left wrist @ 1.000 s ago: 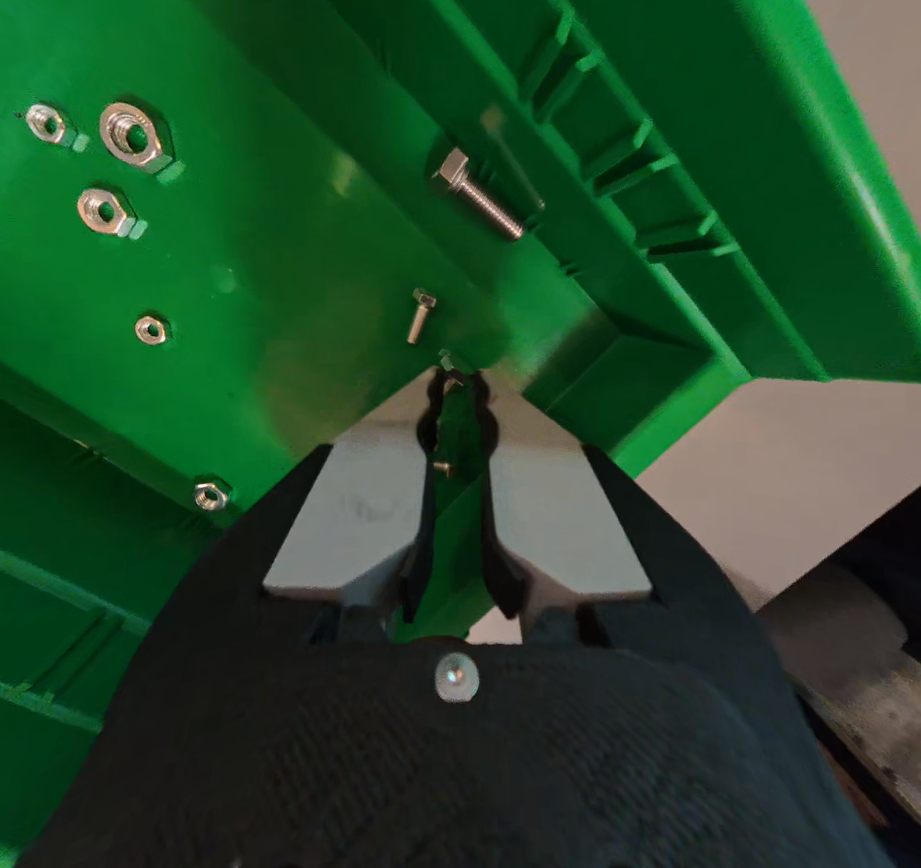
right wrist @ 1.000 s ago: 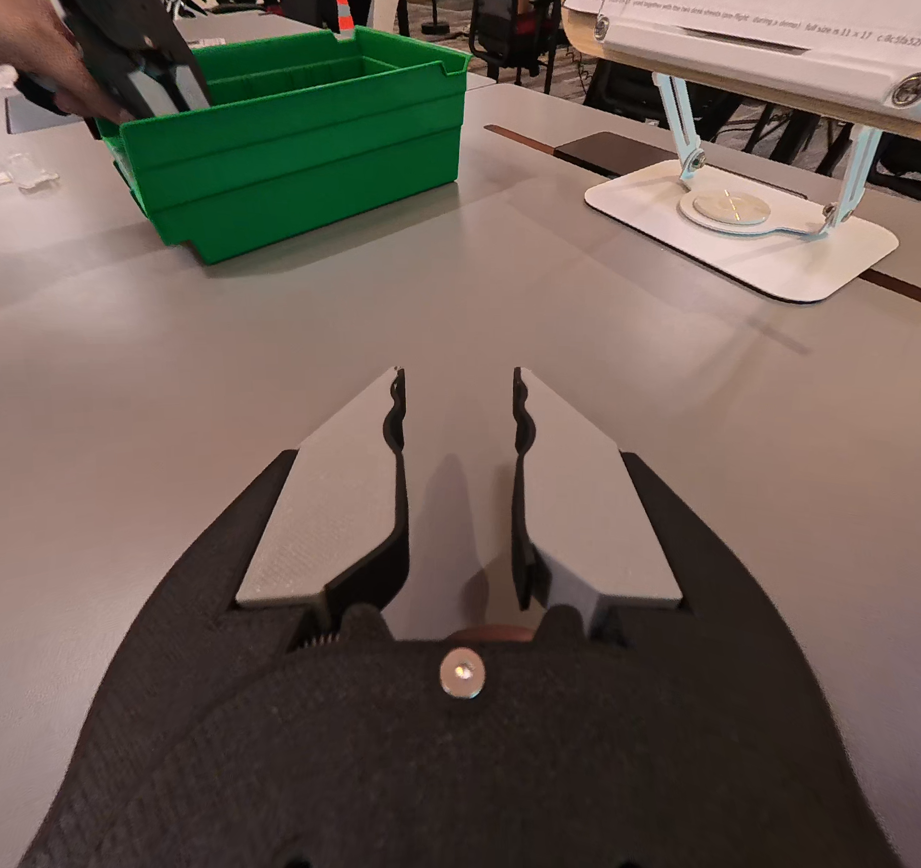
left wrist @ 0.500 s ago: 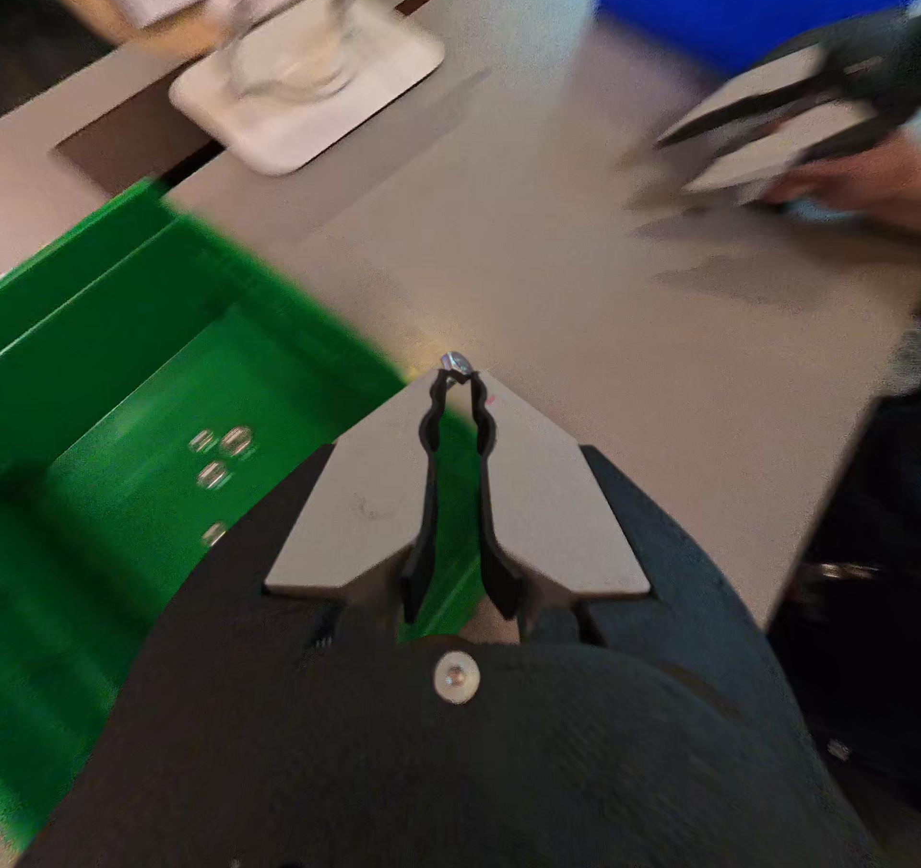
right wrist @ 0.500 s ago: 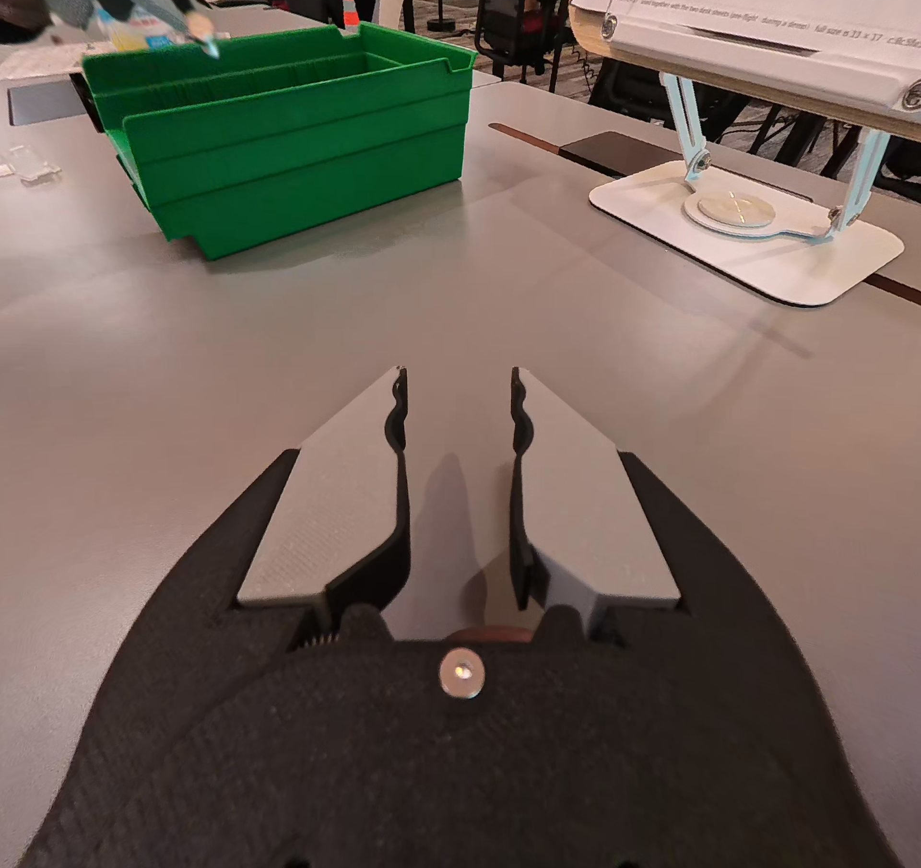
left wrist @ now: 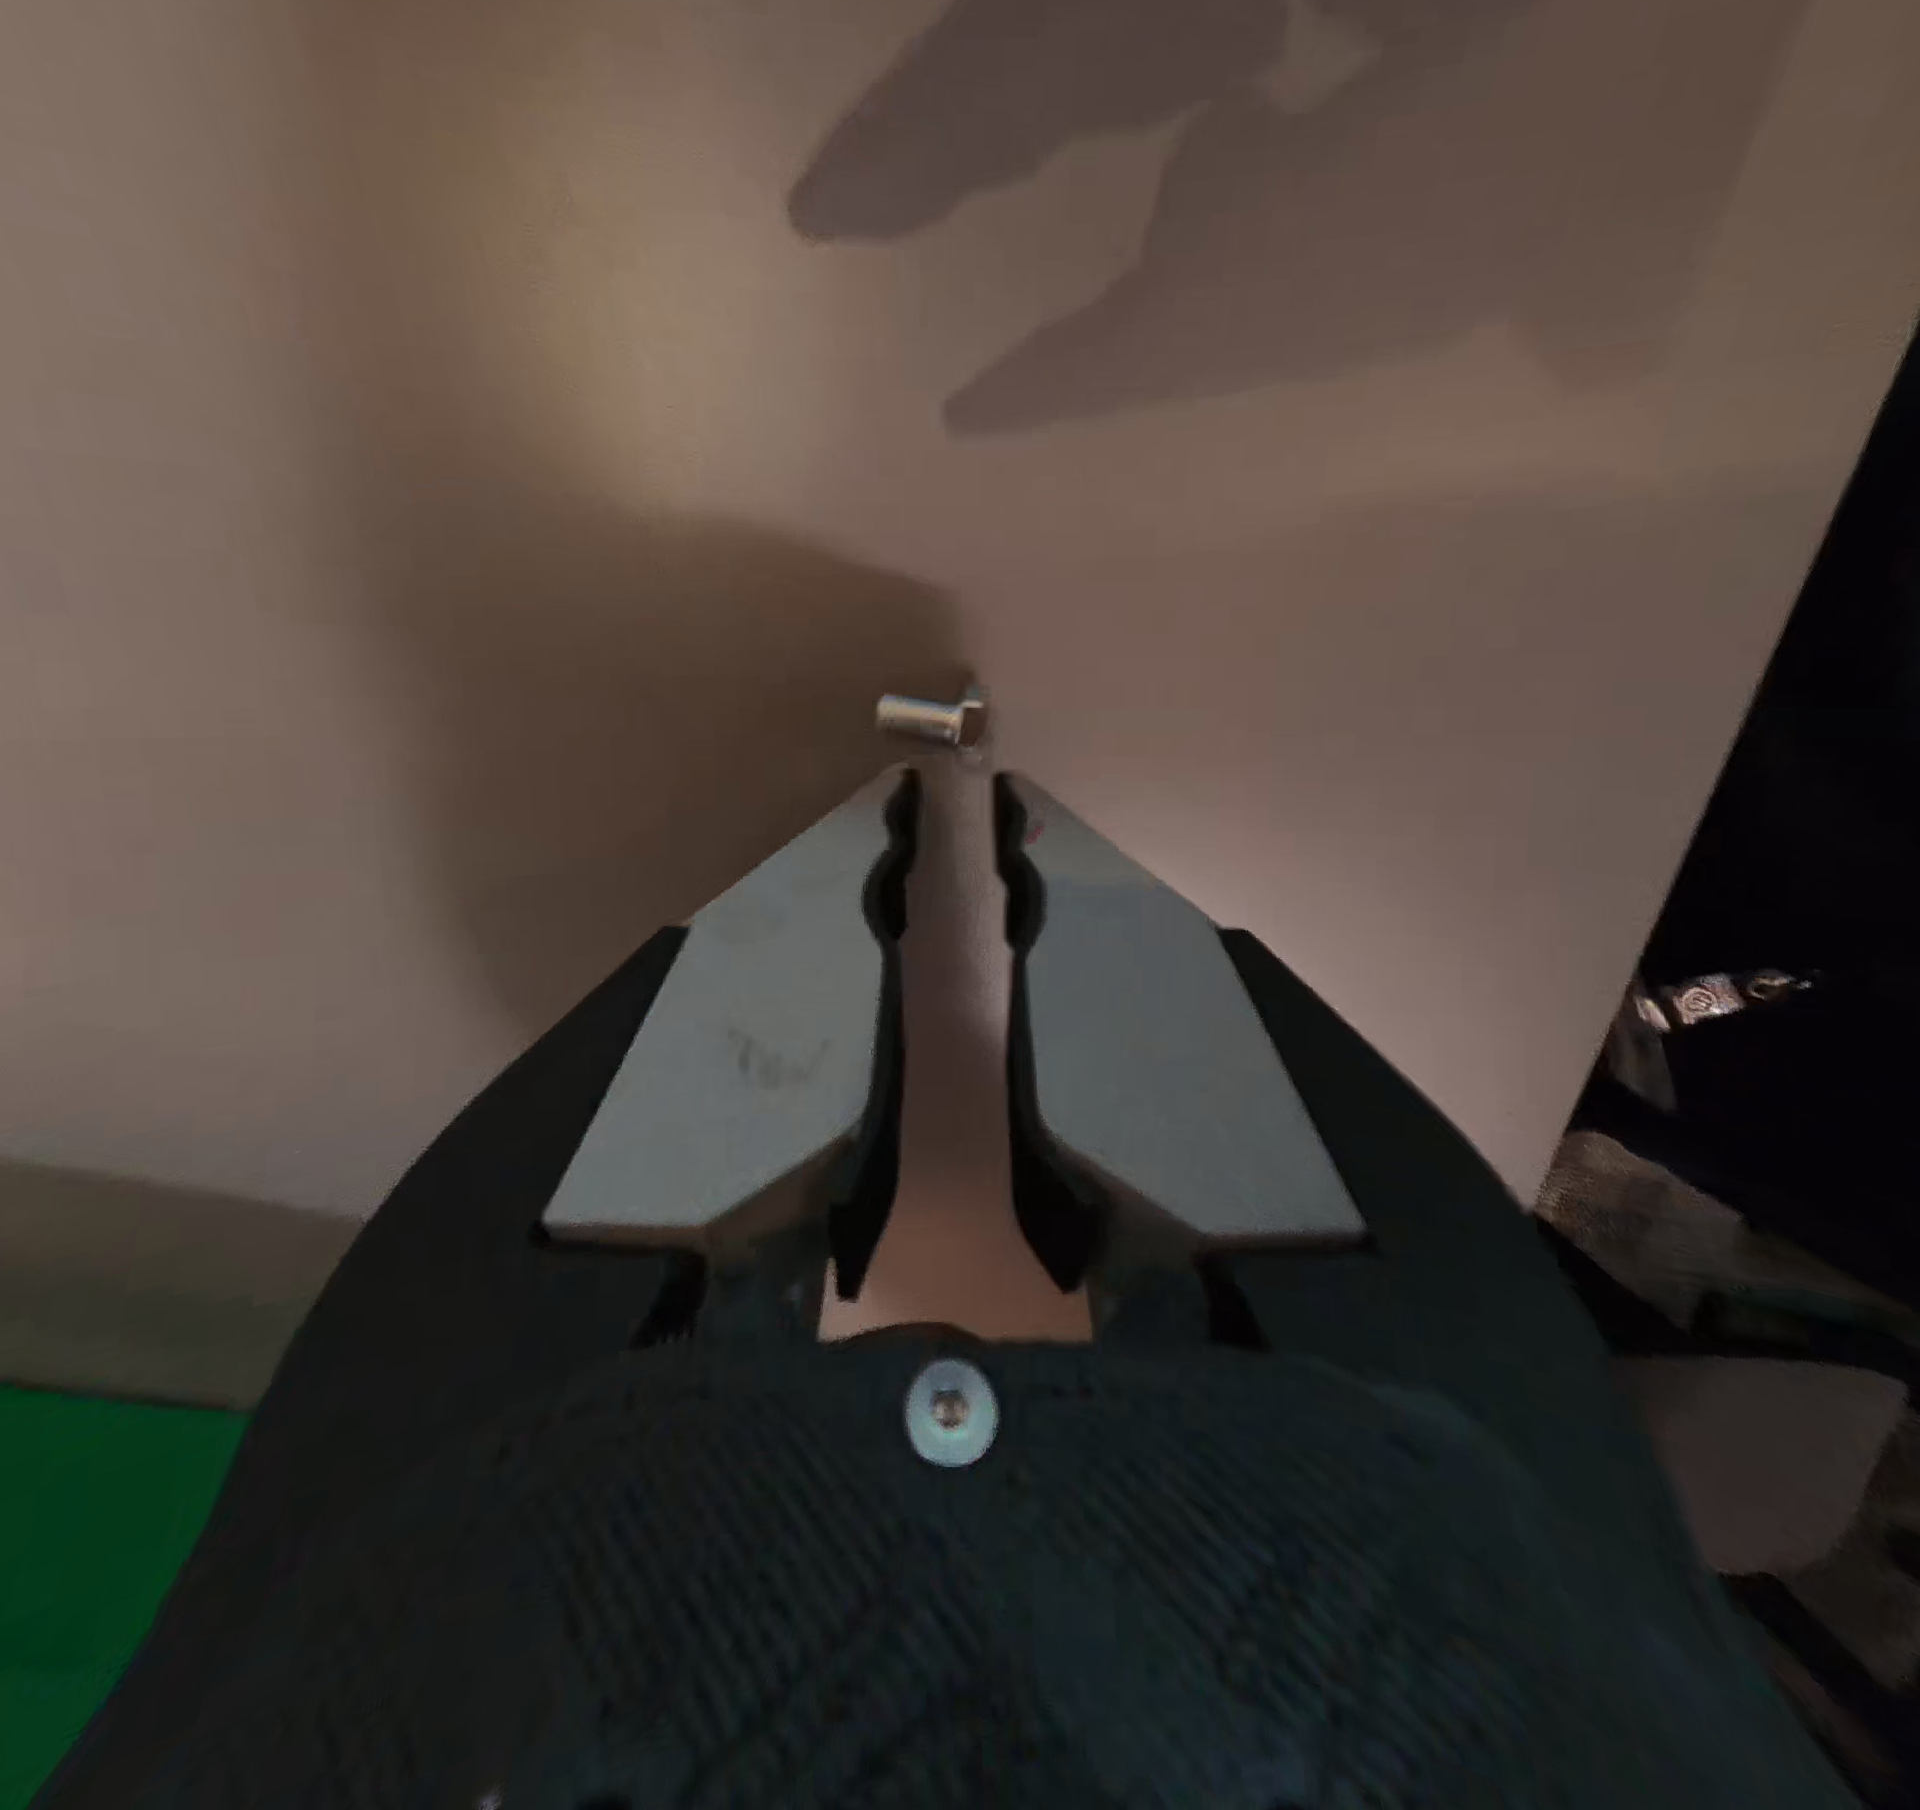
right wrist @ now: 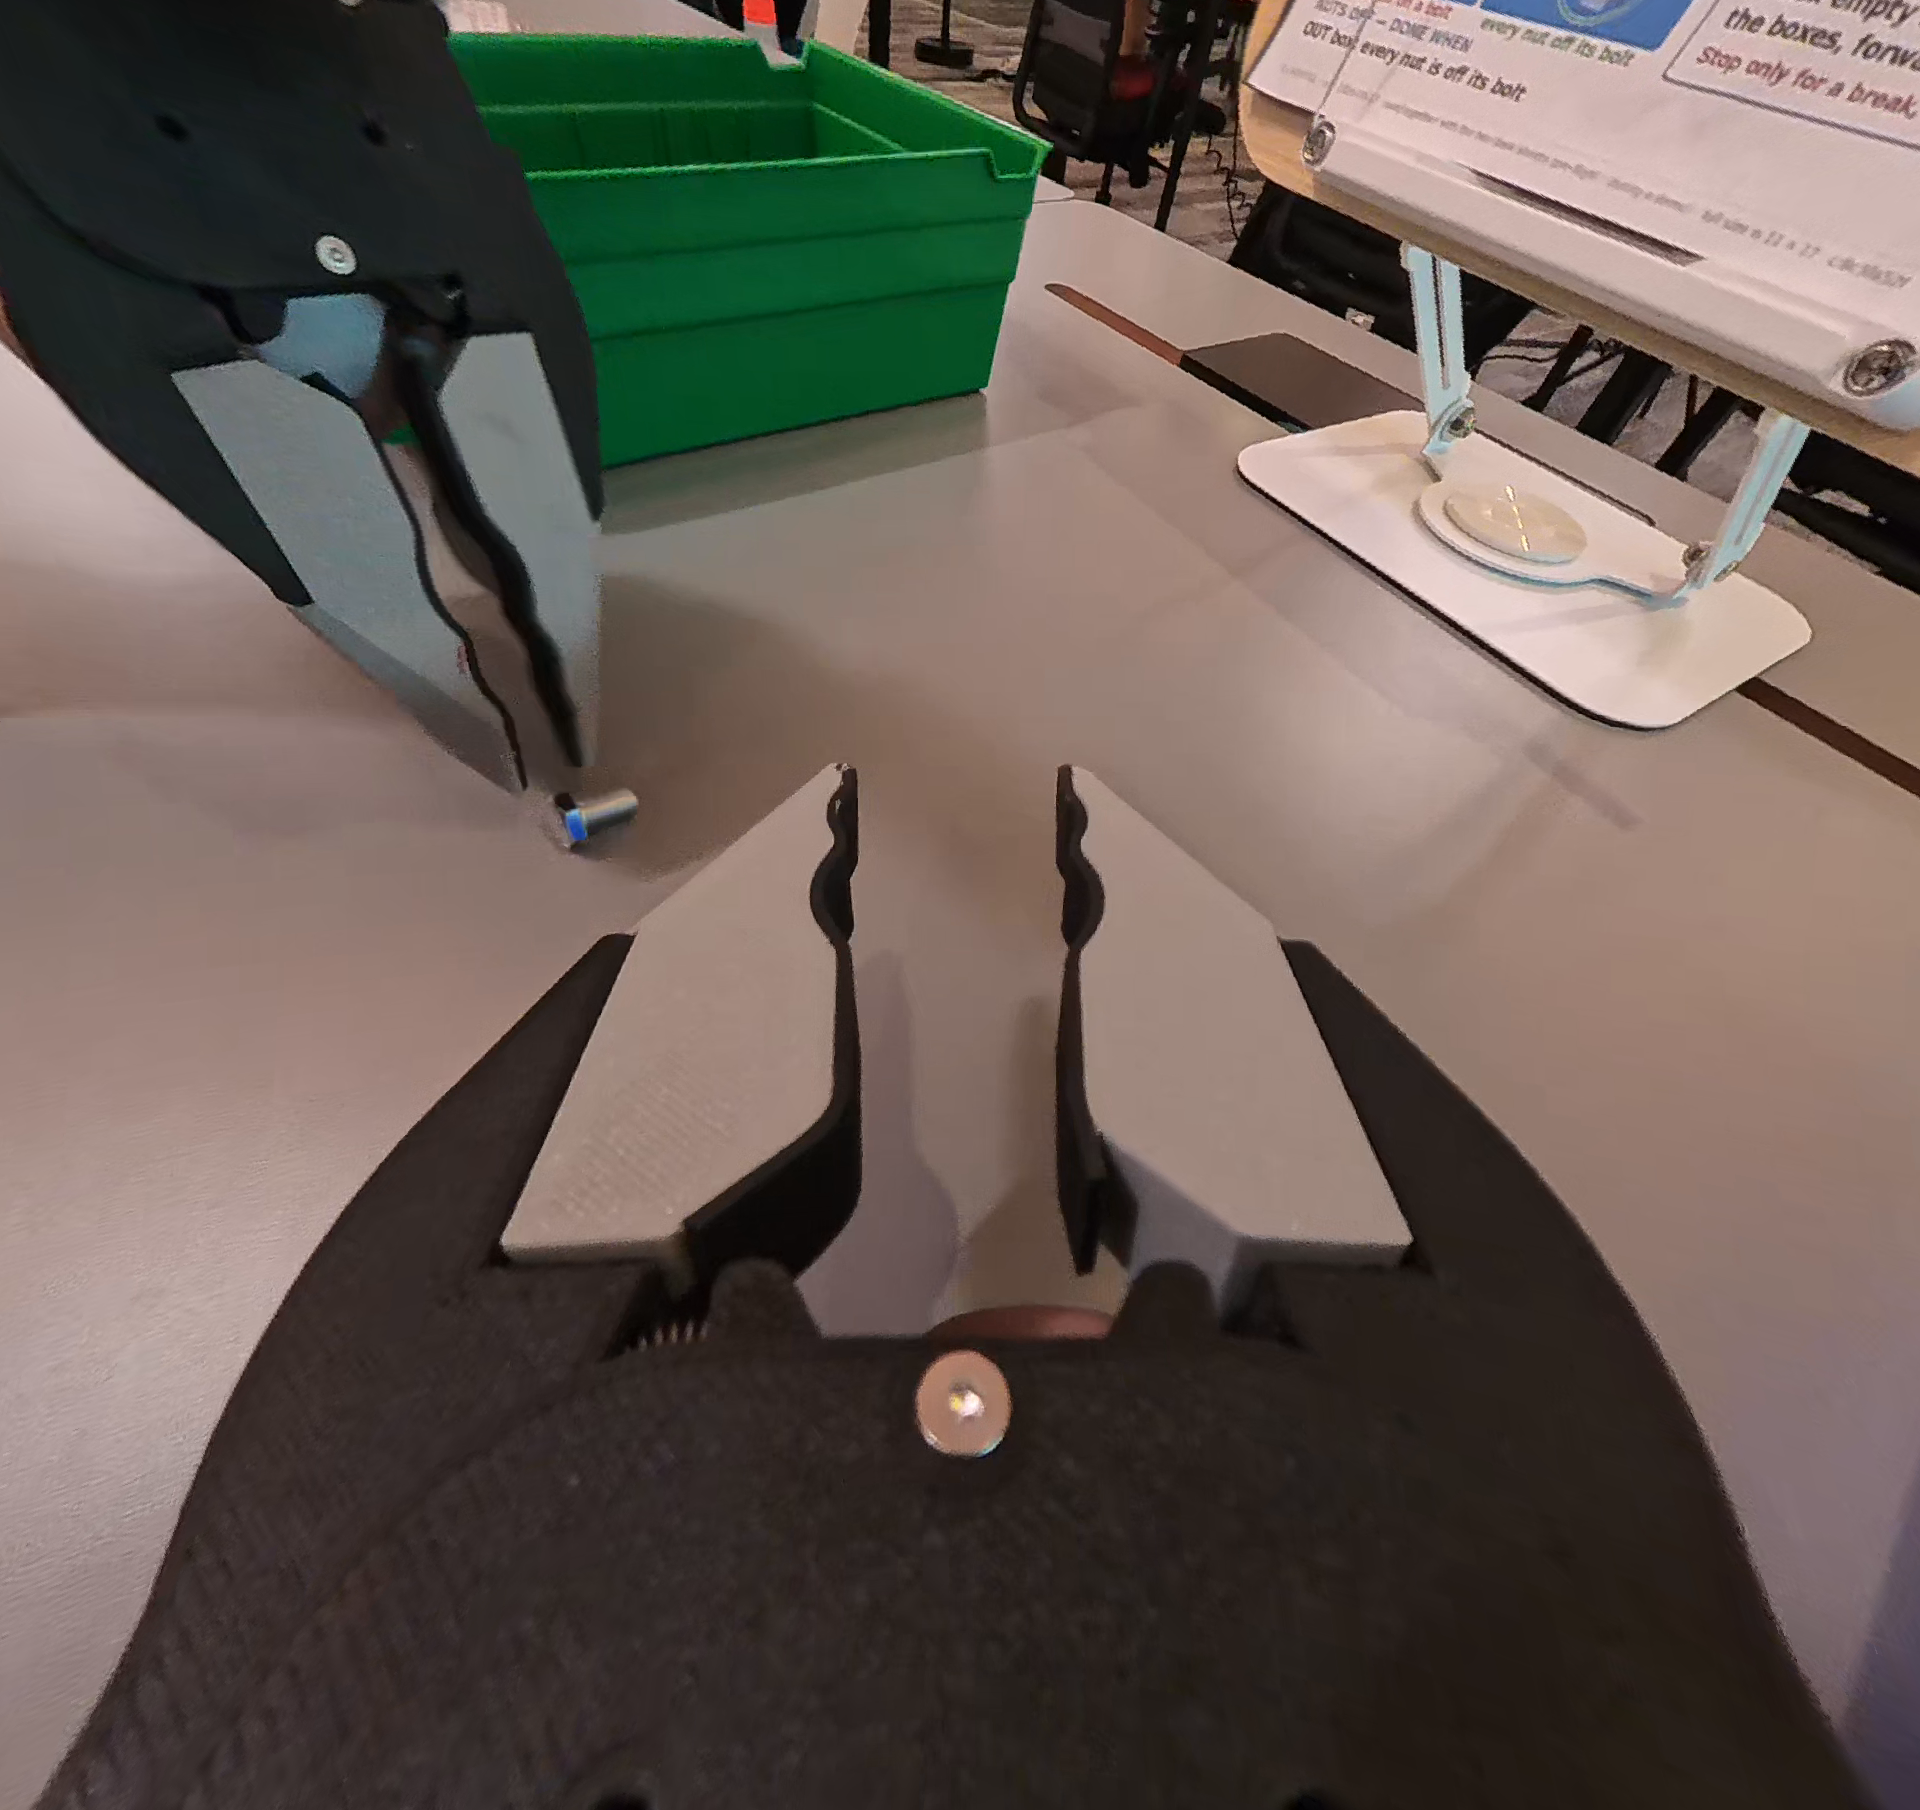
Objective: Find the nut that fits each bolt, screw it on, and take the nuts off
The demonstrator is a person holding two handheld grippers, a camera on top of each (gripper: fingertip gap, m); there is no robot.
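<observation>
Plenty of bare tabletop (right wrist: pixel 1143 617) surrounds you; your left gripper (left wrist: pixel 951 778) jaws sit slightly parted, empty, just above the short silver bolt (left wrist: pixel 928 716) lying flat; right gripper (right wrist: pixel 954 789) jaws wide, empty

Left wrist view looked steeply down along its gripper (left wrist: pixel 951 778), close above the tabletop (left wrist: pixel 416 410). Right wrist view looked low and level across the tabletop (right wrist: pixel 1039 565) toward the bin (right wrist: pixel 790 285) and stand (right wrist: pixel 1517 555). Both views shared the bolt (left wrist: pixel 928 716) (right wrist: pixel 592 810).
</observation>
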